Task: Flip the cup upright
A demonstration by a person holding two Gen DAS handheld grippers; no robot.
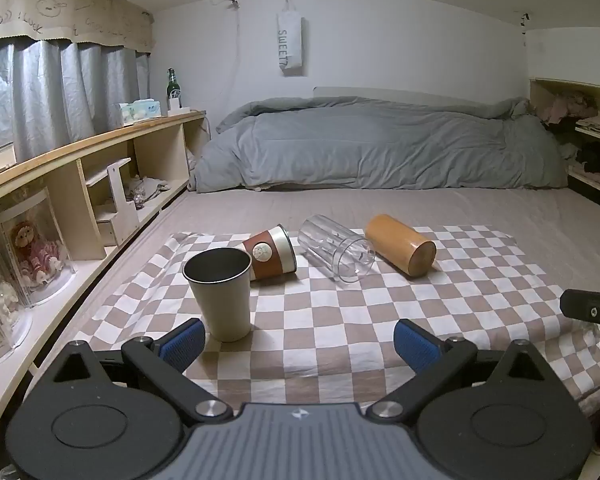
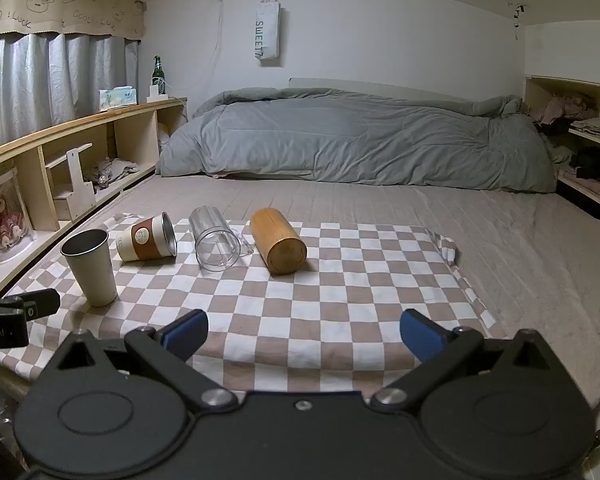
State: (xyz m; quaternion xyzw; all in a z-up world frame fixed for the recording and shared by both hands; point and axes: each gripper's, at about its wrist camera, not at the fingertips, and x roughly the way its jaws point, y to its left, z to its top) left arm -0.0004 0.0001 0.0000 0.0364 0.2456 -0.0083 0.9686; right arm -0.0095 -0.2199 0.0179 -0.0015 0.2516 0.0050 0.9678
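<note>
Mostly same scene both views: checkered cloth (image 2: 340, 280) on bed; only right view shows cloth's far-right corner. On it, steel cup (image 1: 220, 292) upright; sleeved cup (image 1: 270, 252), clear glass (image 1: 336, 252), wooden cup (image 1: 400, 250) lie sideways. Left gripper (image 1: 296, 344) & right gripper (image 2: 304, 336) low at near edge, jaws spread wide, nothing held.

Four cups sit on the checked cloth (image 1: 340, 320) ahead of the spread jaws. The cream steel cup (image 1: 219, 294) stands upright, mouth up, just beyond the left jaw's left finger. Behind it the sleeved cup (image 1: 270, 252) with a brown band lies on its side. The clear glass (image 1: 336, 254) lies beside it, mouth toward the jaws. The wooden cup (image 1: 400, 250) lies farthest right, flat base facing the jaws.
</note>
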